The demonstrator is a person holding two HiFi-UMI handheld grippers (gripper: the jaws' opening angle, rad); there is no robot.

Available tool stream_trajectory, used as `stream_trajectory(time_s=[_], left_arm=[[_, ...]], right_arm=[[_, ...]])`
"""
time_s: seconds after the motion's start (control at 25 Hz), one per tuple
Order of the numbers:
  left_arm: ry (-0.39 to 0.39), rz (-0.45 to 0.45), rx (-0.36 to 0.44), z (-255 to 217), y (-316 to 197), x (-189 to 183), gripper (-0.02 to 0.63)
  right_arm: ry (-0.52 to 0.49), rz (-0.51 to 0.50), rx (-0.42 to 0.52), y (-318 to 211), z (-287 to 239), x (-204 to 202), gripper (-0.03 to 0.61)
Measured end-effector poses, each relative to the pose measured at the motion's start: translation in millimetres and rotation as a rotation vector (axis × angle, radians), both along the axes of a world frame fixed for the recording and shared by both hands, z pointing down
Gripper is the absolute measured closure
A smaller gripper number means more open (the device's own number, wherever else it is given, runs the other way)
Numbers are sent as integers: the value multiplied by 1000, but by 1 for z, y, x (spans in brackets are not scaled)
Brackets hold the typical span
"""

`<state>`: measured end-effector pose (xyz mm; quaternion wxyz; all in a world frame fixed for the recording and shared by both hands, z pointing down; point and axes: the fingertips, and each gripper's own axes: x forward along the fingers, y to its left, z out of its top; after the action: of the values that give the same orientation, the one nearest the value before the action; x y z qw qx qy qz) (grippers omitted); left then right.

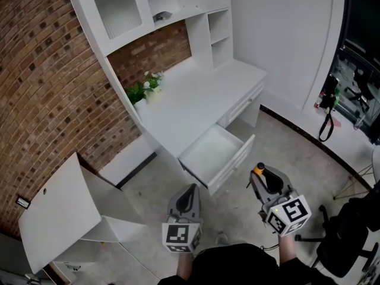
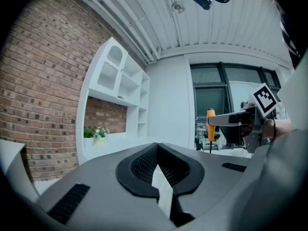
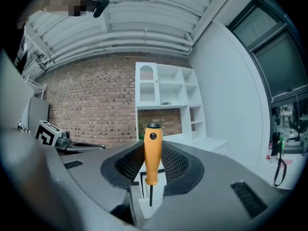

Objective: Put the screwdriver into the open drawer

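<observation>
The screwdriver (image 1: 259, 171) has an orange handle and stands upright in my right gripper (image 1: 262, 177), shaft pointing down. In the right gripper view the jaws are shut on the handle (image 3: 153, 159). The open drawer (image 1: 214, 154) juts from the white desk (image 1: 196, 100), a little ahead of both grippers and between them. My left gripper (image 1: 190, 190) hovers near the drawer's front left, its tips together with nothing between them (image 2: 157, 148). The left gripper view also shows the screwdriver (image 2: 210, 125) held off to the right.
A small green plant (image 1: 145, 88) sits at the desk's back left under the white hutch (image 1: 154, 5). A tilted white panel (image 1: 59, 218) stands on the floor at left. An office chair (image 1: 338, 236) and a rack with hanging cables (image 1: 328, 114) are at right.
</observation>
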<state>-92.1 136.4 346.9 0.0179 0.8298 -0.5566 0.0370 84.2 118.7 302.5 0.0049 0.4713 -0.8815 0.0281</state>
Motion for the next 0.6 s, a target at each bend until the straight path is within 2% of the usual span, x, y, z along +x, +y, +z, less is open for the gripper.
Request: stream_trajectory(time_s=[0.32, 0.6], left_arm=[[13, -41, -28, 10, -21, -20, 605], [19, -57, -55, 20, -48, -22, 604]], right_arm=[[2, -22, -26, -33, 8, -18, 466], [4, -41, -50, -66, 15, -22, 466]])
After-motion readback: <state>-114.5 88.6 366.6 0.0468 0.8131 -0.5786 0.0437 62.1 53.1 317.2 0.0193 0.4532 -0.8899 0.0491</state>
